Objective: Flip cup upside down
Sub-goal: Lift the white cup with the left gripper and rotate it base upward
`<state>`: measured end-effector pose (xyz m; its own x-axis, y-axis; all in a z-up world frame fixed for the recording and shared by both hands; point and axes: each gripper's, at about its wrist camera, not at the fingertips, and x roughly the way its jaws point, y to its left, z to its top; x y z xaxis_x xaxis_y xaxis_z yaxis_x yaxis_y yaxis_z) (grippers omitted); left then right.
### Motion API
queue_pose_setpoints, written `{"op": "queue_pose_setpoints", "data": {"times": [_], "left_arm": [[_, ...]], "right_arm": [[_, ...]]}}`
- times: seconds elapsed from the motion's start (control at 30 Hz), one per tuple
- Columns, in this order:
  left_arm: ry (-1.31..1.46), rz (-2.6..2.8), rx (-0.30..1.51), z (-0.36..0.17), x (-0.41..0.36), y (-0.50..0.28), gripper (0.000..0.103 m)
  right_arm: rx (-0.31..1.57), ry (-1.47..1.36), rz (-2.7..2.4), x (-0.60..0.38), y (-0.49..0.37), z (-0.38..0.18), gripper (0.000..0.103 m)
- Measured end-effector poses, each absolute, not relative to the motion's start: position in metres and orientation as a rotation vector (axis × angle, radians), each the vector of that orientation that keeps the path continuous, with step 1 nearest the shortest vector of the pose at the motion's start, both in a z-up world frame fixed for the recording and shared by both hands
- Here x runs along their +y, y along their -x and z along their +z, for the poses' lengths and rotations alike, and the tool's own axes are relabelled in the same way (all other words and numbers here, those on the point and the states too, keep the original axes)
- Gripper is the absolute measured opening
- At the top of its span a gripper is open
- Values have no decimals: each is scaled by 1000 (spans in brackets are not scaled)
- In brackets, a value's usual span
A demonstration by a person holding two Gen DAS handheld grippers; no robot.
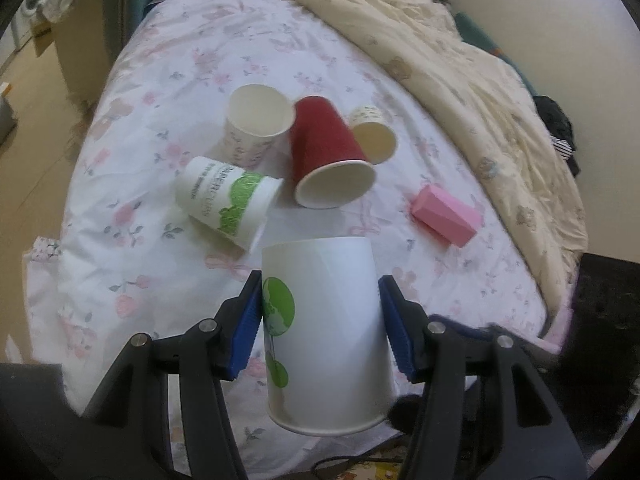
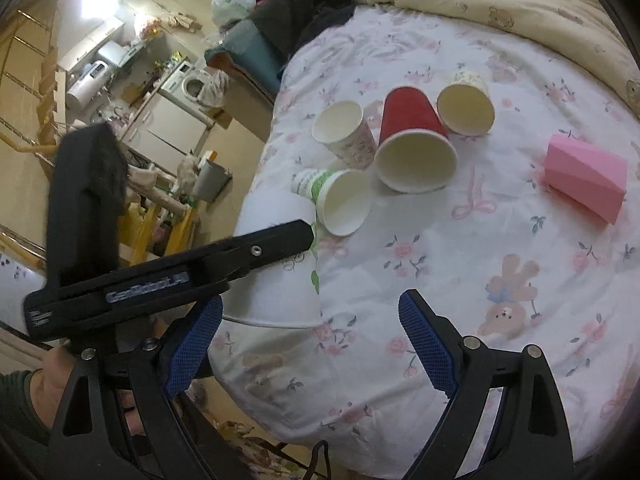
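Observation:
A white paper cup with green balloon print point(image 1: 324, 332) sits between the blue pads of my left gripper point(image 1: 320, 320), which is shut on it. The cup's closed bottom points away and up, its open rim faces down toward the camera. In the right wrist view the same cup point(image 2: 280, 280) shows mouth-down over the bed, under the left gripper's black finger point(image 2: 224, 256). My right gripper point(image 2: 310, 336) is open and empty above the floral bedsheet point(image 2: 420, 280), to the right of the held cup.
Several cups lie on their sides further on: a red one point(image 1: 324, 152), a green-printed white one point(image 1: 228, 200), a patterned white one point(image 1: 256, 124) and a small cream one point(image 1: 372, 132). A pink box point(image 1: 446, 214) lies at the right. A beige quilt point(image 1: 460, 80) is bunched beyond.

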<state>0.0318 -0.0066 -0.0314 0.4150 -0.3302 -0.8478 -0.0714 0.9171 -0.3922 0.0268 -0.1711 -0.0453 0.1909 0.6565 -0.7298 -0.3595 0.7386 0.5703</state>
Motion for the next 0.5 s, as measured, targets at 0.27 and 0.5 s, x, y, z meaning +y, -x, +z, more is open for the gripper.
{"op": "queue_pose_setpoints", "data": {"times": [0.27,0.5], "left_arm": [[359,-172,1129,-28,-12,-31,52],[320,-175,1125,-24,-14,-30,51]], "right_arm": [[1226,-247,694,-173,-24,-58,92],[1262,-215,645,-174,-28,-69,92]]}}
